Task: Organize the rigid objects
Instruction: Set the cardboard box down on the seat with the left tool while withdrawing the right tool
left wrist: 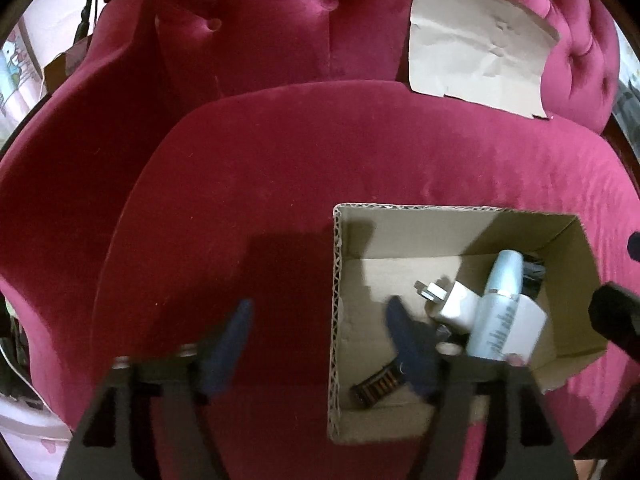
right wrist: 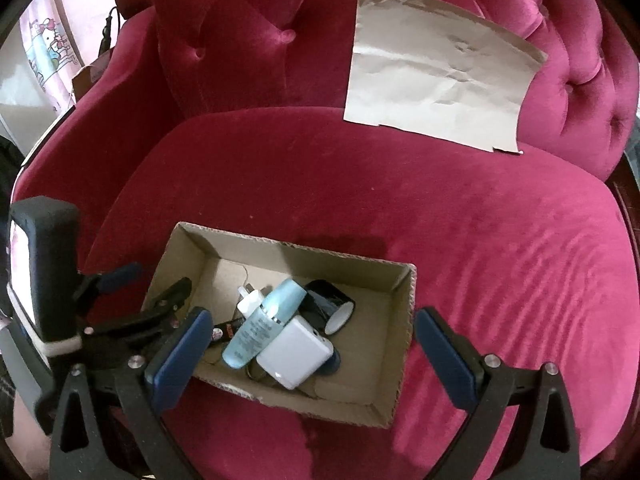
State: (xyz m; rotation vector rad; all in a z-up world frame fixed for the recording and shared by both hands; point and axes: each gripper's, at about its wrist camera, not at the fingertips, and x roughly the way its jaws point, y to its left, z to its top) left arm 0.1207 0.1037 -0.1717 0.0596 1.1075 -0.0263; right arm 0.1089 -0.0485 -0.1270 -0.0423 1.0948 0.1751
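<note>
The cardboard box (right wrist: pixel 400 308) sits on the red sofa seat (right wrist: pixel 500 260), with a blue bottle (right wrist: pixel 264 320), a white charger (right wrist: pixel 296 354) and black tape (right wrist: pixel 330 300) piled inside. Both the left tongs (left wrist: pixel 320 320) and the right tongs (right wrist: pixel 314 340) are wide and hold nothing. The soft seat could let the box tip if a tong bumps its wall.

A crimson velvet armchair (right wrist: pixel 460 240) fills both views, its wide seat cushion smooth and its backrest (right wrist: pixel 248 28) button-tufted. A creased sheet of brown paper (right wrist: pixel 436 92) leans against the backrest at the rear of the seat. Past the chair's left arm hangs a pale pink curtain (right wrist: pixel 48 48) printed with a cartoon cat. Light falls unevenly, brighter on the right of the seat.
</note>
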